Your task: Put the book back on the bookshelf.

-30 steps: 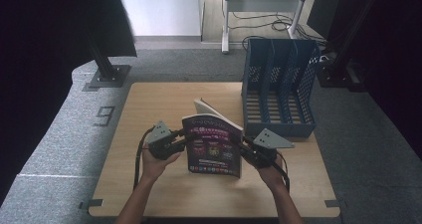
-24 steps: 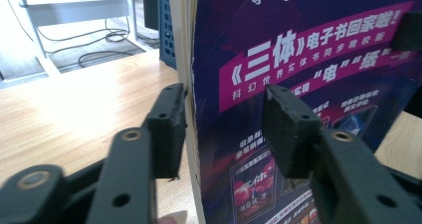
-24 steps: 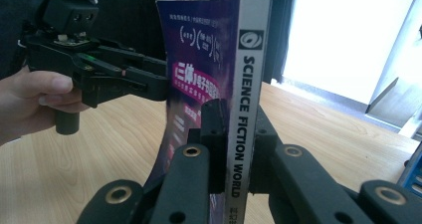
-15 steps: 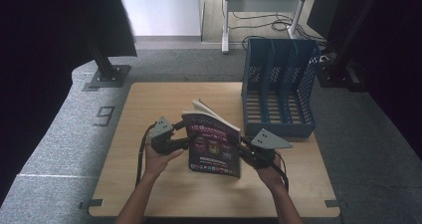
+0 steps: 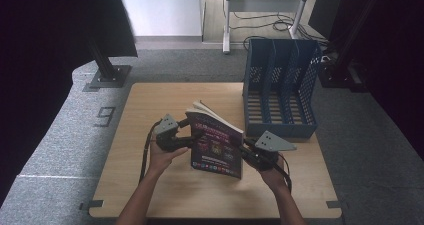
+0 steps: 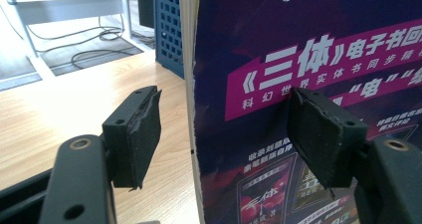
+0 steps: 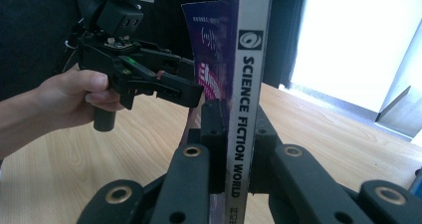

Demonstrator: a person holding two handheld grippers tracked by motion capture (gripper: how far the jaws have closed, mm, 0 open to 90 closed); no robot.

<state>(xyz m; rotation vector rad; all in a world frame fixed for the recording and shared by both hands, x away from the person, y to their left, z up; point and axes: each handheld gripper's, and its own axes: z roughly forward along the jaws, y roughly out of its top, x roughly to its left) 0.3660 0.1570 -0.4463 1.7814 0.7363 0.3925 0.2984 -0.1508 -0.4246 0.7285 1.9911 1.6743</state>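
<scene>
A purple magazine [image 5: 217, 145] stands upright above the table, front cover toward me. My right gripper [image 5: 241, 150] is shut on its spine [image 7: 251, 59], which reads "Science Fiction World", with both jaws pressed flat against it [image 7: 234, 119]. My left gripper [image 5: 191, 140] is at the magazine's left side. Its jaws have just been opening and now stand wide [image 6: 226, 129]. The magazine's page edge [image 6: 188, 59] and cover [image 6: 298, 45] sit between them. The left pad [image 6: 142, 134] is clear of the pages.
A blue file rack [image 5: 280, 90] with three slots stands at the table's back right, close behind the magazine, and its mesh wall [image 6: 169, 25] is in the left gripper view. The wooden table [image 5: 150, 100] is bare to the left. A hand [image 7: 64, 97] holds the left gripper.
My left gripper's jaws have opened off the magazine's left edge. The magazine stays upright in my right gripper, which has not moved.
</scene>
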